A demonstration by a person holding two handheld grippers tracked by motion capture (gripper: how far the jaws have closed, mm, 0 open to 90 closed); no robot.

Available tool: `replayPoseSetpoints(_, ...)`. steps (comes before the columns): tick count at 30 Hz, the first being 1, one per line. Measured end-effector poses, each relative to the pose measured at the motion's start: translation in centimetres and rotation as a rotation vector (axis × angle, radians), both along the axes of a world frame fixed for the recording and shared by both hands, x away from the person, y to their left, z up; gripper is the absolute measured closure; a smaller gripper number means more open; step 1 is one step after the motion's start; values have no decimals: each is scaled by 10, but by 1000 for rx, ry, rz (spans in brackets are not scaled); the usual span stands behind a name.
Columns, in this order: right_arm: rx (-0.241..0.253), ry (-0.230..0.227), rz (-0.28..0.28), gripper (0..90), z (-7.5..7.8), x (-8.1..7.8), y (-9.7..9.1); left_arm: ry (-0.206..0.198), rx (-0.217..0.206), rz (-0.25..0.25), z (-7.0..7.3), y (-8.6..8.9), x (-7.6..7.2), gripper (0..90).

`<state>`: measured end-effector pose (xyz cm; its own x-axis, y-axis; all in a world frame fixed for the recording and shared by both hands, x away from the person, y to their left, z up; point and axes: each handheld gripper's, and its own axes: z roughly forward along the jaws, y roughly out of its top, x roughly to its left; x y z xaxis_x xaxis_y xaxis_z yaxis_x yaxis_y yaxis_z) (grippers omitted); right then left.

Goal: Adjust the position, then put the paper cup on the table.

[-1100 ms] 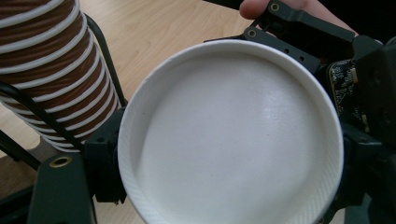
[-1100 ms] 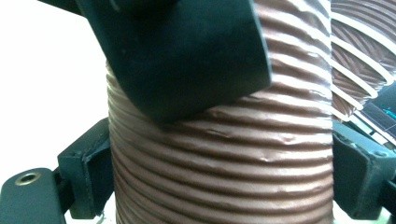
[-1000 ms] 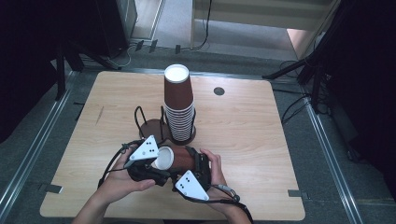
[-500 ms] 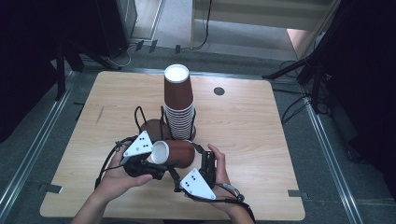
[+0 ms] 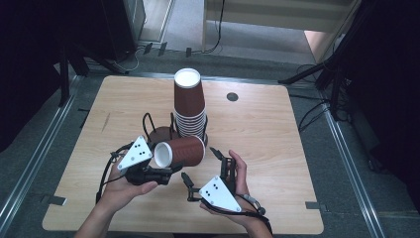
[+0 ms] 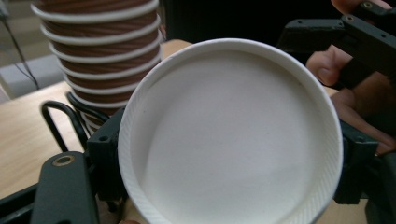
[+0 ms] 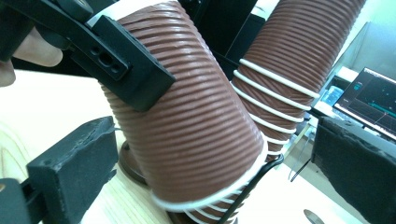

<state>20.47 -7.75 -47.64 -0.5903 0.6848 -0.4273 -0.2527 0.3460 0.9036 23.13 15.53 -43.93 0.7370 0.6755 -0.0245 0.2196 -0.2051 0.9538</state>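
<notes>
Right gripper (image 5: 200,167): nearest the person, jaws spread wide, gripping nothing.
Left gripper (image 5: 166,174): clamped on the brown cup (image 5: 179,151), which lies sideways above the table (image 5: 277,144).
Cup stack (image 5: 189,106): upright, just behind.

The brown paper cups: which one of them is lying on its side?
The single cup held in the left gripper, white opening toward the person. All the others stand nested upside down in the stack in the wire holder.

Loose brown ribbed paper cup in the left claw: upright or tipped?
Tipped. The brown ribbed paper cup lies sideways in the left claw, white mouth facing the left gripper view, beside the stack of brown cups.
</notes>
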Motion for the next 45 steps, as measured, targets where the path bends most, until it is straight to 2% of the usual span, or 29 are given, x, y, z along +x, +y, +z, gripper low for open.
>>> replayPoseSetpoints(3, 7, 0, -5, 6, 1, -1, -1, -34, -28, 18, 1, 2, -1, 212)
replayPoseSetpoints(7, 37, 10, -8, 26, 4, -1, -2, -95, -120, 33, 2, 7, -3, 213)
replayPoseSetpoints(11, 67, 18, -21, 55, 4, 0, -3, -166, -184, 52, 1, 9, -5, 214)
replayPoseSetpoints(14, 117, 60, -17, 85, 4, 1, -5, -196, -206, 66, 1, 10, -5, 215)
replayPoseSetpoints(17, 173, 138, -14, 113, 6, 5, -8, -217, -216, 83, -1, 10, -5, 215)
replayPoseSetpoints(19, 194, 151, -41, 127, 5, 7, -8, -218, -218, 90, -2, 10, -4, 215)
replayPoseSetpoints(21, 195, 153, -123, 126, 3, 9, -6, -221, -224, 98, -3, 9, -3, 215)
replayPoseSetpoints(23, 223, 196, -177, 123, 1, 12, -6, -223, -228, 105, -4, 9, -2, 214)
replayPoseSetpoints(25, 230, 222, -228, 110, -1, 13, -6, -232, -228, 107, -5, 8, -2, 215)
replayPoseSetpoints(28, 258, 300, -255, 13, 3, 13, -6, -237, -218, 121, -6, 7, -1, 215)
replayPoseSetpoints(33, 402, 463, -288, 0, 11, 15, -9, -238, -228, 127, -7, 5, -1, 215)
replayPoseSetpoints(36, 473, 525, -308, 0, 13, 15, -11, -241, -242, 125, -7, 3, -2, 216)
replayPoseSetpoints(38, 501, 533, -319, 0, 17, 12, -11, -240, -260, 113, -7, 2, -3, 216)
replayPoseSetpoints(45, 610, 525, -331, 0, 39, -4, -10, -239, -264, 90, -9, -4, -6, 217)
